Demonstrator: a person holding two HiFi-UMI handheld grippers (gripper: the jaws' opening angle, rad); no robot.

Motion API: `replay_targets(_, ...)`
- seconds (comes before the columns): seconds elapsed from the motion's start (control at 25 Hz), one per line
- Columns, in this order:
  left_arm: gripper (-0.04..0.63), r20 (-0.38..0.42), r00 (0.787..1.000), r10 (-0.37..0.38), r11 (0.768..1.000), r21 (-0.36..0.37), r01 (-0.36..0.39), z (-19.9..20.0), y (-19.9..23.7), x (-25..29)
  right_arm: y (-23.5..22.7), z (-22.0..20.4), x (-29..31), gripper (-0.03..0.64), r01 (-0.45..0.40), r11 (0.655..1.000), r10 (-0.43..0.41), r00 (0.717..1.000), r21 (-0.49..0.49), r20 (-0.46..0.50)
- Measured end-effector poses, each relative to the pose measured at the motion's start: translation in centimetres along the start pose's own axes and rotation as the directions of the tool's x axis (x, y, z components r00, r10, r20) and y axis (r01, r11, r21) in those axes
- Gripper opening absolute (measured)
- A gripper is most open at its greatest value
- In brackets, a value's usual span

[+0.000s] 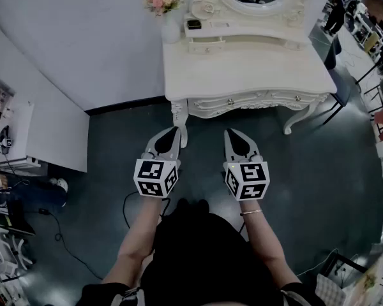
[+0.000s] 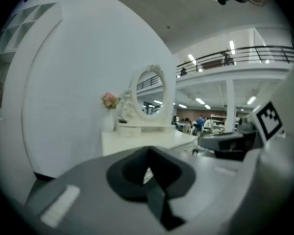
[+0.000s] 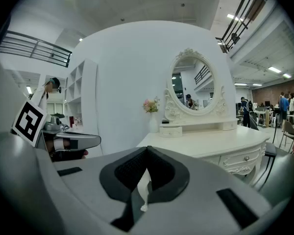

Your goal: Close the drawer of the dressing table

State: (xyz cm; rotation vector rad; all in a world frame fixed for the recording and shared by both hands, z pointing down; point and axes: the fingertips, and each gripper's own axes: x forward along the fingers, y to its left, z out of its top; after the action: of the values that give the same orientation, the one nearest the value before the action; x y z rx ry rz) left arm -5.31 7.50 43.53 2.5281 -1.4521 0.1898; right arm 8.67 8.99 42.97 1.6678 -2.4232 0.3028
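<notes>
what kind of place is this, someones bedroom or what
Probably a staged bedroom corner inside a big hall, not a home: a white dressing table with an oval mirror stands against a bare curved wall, while a balcony railing and strip lights run beyond.

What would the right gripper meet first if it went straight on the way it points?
Probably a front leg of the dressing table: it sits right in line beyond the shut right gripper. Nothing stands nearer. Depth is unclear, so it could pass beside the leg.
</notes>
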Motion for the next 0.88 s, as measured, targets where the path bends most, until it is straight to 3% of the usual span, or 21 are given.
replay_targets(0.88, 0.006, 0.003, 0.998, 0.057, 0.998, 0.02, -0.057, -0.7, -1.2, -0.4, -0.7, -1.5, -0.8, 0.005, -0.037, 0.999, 0.037, 0.999, 0.014, -0.011)
